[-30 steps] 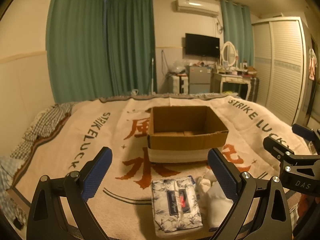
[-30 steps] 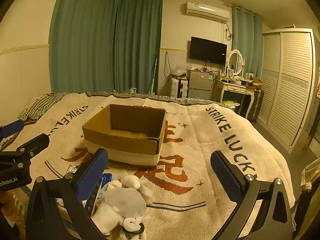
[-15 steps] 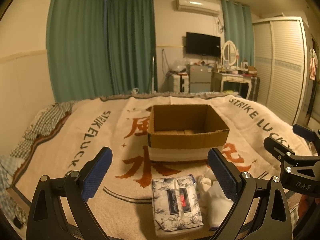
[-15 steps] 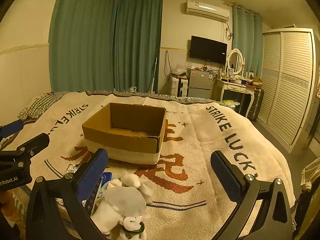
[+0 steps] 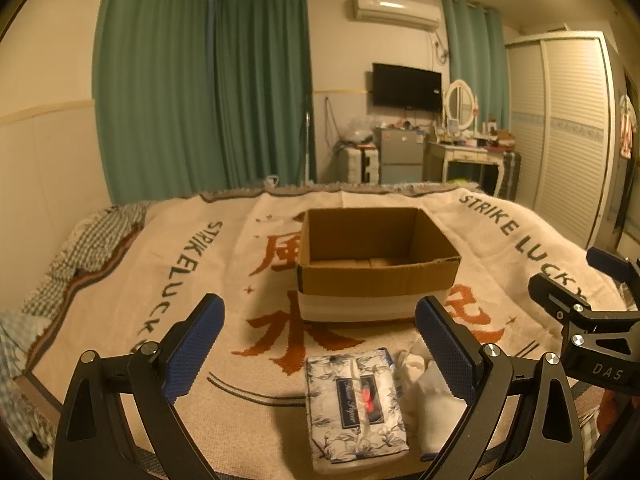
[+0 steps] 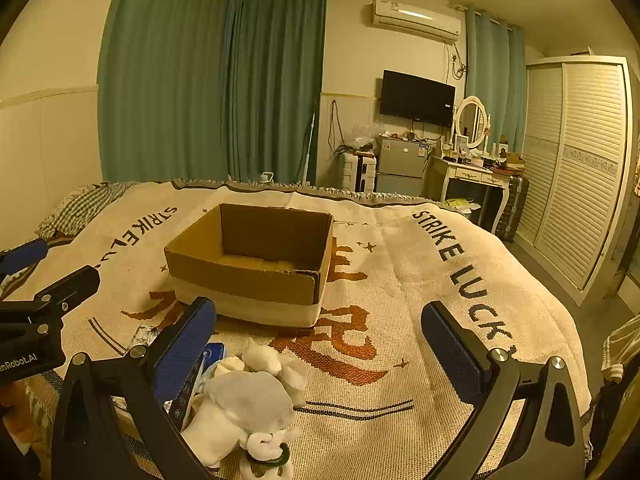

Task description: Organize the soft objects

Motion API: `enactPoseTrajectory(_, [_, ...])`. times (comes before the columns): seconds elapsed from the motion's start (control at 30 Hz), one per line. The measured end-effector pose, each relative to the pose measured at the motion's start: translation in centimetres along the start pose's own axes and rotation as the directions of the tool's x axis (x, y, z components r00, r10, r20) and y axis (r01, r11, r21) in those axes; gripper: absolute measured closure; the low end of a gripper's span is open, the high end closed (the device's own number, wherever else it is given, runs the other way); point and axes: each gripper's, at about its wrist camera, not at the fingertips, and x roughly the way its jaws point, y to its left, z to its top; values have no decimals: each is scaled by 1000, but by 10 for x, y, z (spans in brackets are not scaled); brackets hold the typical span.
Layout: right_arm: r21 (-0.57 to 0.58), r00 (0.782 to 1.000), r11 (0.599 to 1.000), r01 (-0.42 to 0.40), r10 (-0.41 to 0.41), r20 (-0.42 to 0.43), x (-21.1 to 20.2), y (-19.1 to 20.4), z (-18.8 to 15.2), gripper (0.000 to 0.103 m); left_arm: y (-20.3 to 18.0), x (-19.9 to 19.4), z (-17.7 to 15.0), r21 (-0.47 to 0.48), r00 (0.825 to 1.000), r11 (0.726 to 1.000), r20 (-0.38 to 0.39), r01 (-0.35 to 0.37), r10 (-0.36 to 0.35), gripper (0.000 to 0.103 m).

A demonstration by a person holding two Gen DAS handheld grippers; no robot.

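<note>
On the bed's woven blanket (image 5: pixel 120 320) | empty cardboard box (image 5: pixel 376 260) sat mid-bed; tissue pack (image 5: pixel 354 398) and white plush toy (image 6: pixel 244 412) lay near, unpicked | left gripper (image 5: pixel 320 344) and right gripper (image 6: pixel 320 344) jaws wide apart, holding nothing | step: pre-grasp; next likely lower onto 1 soft item, clamp, carry to box.

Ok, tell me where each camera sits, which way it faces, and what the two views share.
Left wrist: sits on the left gripper, looks along its open fingers over the tissue pack to the cardboard box; right gripper at the right edge.
Right wrist: sits on the right gripper, faces the same way, plush toy near its left finger; left gripper at the left edge.
Shared: box, blanket, toy, far wall.
</note>
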Motion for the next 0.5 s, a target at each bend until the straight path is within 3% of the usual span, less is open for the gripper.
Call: enactPoseTrajectory(0.5, [-2, 1000, 1000, 0, 0, -1, 1, 1, -1, 0, 1, 1, 0, -1, 1000, 1000, -1, -2, 2, 5])
